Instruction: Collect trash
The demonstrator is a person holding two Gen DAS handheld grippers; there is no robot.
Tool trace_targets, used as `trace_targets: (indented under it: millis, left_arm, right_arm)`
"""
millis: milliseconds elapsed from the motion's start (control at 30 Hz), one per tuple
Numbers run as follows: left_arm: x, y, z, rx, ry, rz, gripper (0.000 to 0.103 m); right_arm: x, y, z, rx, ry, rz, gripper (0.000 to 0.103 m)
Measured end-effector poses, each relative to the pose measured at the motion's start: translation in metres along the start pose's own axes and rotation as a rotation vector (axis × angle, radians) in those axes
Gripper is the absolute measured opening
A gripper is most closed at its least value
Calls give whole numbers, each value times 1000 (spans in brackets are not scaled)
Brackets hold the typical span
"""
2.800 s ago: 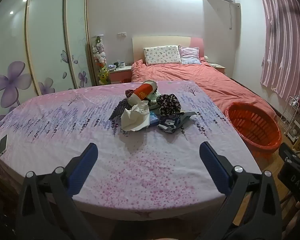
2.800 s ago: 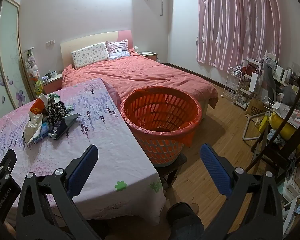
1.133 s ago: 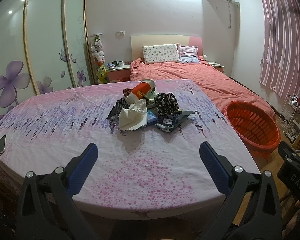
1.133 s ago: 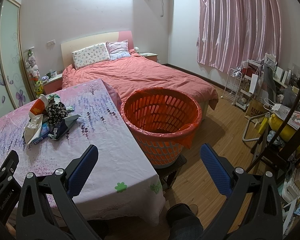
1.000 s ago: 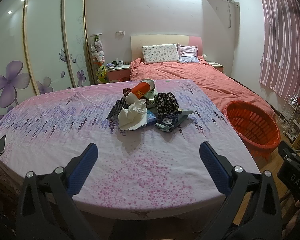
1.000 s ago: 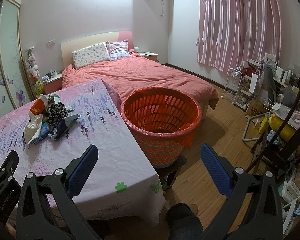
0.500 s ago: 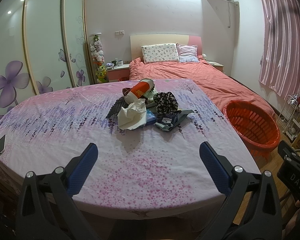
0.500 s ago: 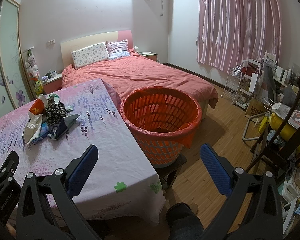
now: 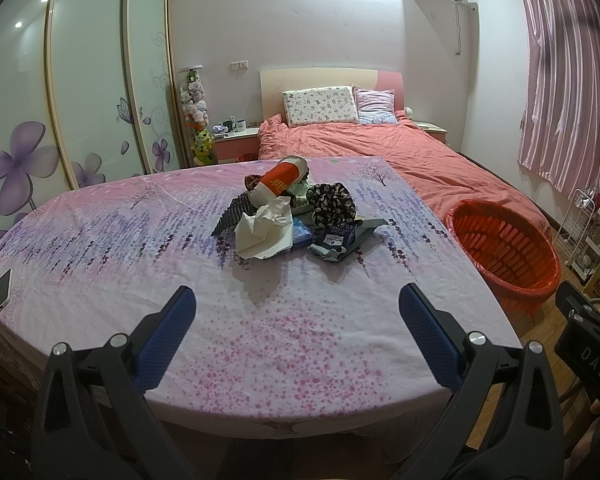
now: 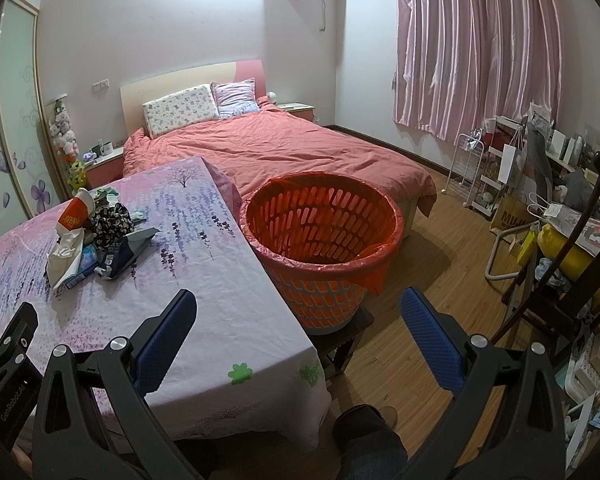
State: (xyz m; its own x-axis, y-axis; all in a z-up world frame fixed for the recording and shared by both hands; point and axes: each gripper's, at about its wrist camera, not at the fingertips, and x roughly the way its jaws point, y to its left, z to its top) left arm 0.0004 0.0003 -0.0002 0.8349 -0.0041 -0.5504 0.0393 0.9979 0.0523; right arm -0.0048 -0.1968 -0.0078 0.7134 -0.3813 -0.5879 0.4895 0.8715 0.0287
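Crumpled paper and wrappers are heaped mid-table, left of the slotted round basket. Both grippers are held wide, empty, unchanged.

Both wrist views from the table's near edge, sharing trash pile and basket.

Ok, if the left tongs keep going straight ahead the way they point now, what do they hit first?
Likely the crumpled white paper at the near edge of the trash pile. The left tongs are open and hold nothing, with only bare tablecloth before it. Depth is hard to judge; pitched lower, they meet cloth first.
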Motion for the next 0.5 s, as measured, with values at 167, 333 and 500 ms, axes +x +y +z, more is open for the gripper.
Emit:
trace_targets:
  millis: [167,333,500]
  left_arm:
    - [0,0,0,1,0,1,99]
    - [1,1,0,-1,5,2,99]
    - [10,14,1,-21,6,17,99]
  right_arm:
    - [0,-1,0,1,1,0,101]
    - [2,0,-1,1,5,-2,101]
    - [8,-1,-1,-2,8,8,101]
